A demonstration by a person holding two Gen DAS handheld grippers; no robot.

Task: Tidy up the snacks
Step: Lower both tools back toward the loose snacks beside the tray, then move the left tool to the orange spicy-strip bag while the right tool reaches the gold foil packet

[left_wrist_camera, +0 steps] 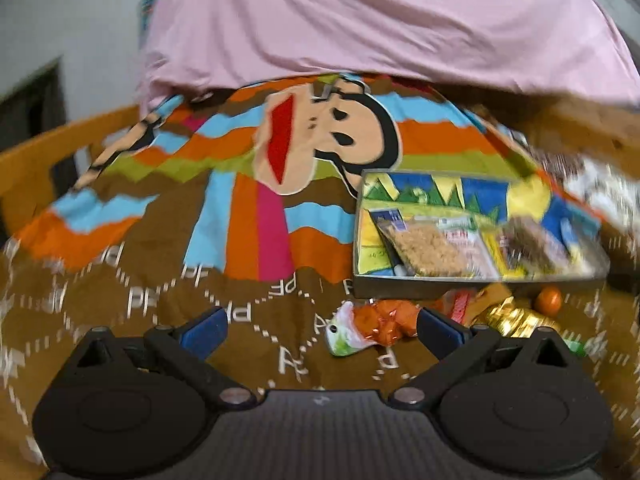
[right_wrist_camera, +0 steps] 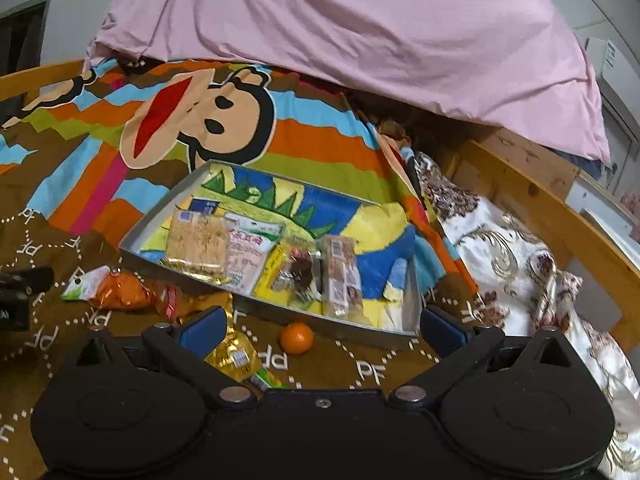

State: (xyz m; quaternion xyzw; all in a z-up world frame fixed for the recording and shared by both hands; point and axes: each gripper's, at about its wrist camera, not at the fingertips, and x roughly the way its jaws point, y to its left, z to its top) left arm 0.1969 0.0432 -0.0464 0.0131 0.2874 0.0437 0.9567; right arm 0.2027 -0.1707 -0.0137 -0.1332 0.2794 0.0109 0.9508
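Observation:
A shallow grey box (right_wrist_camera: pixel 152 216) with a colourful painted bottom lies on the bedspread and holds several snack packets, among them a clear pack of crackers (right_wrist_camera: pixel 198 242) and a snack bar (right_wrist_camera: pixel 340 276). It also shows in the left wrist view (left_wrist_camera: pixel 440 282). Loose in front of it lie an orange wrapper (right_wrist_camera: pixel 120 290), a gold packet (right_wrist_camera: pixel 232 354) and a small orange fruit (right_wrist_camera: pixel 296 338). My left gripper (left_wrist_camera: pixel 320 330) is open and empty, with the orange wrapper (left_wrist_camera: pixel 384 322) just ahead. My right gripper (right_wrist_camera: pixel 320 328) is open and empty, near the fruit.
The patterned monkey bedspread (right_wrist_camera: pixel 208 120) covers the bed. A pink quilt (right_wrist_camera: pixel 340 28) is heaped at the back. A floral cloth (right_wrist_camera: pixel 500 248) and the wooden bed rail (right_wrist_camera: pixel 560 216) run along the right. A dark object (right_wrist_camera: pixel 20 284) sits at the left edge.

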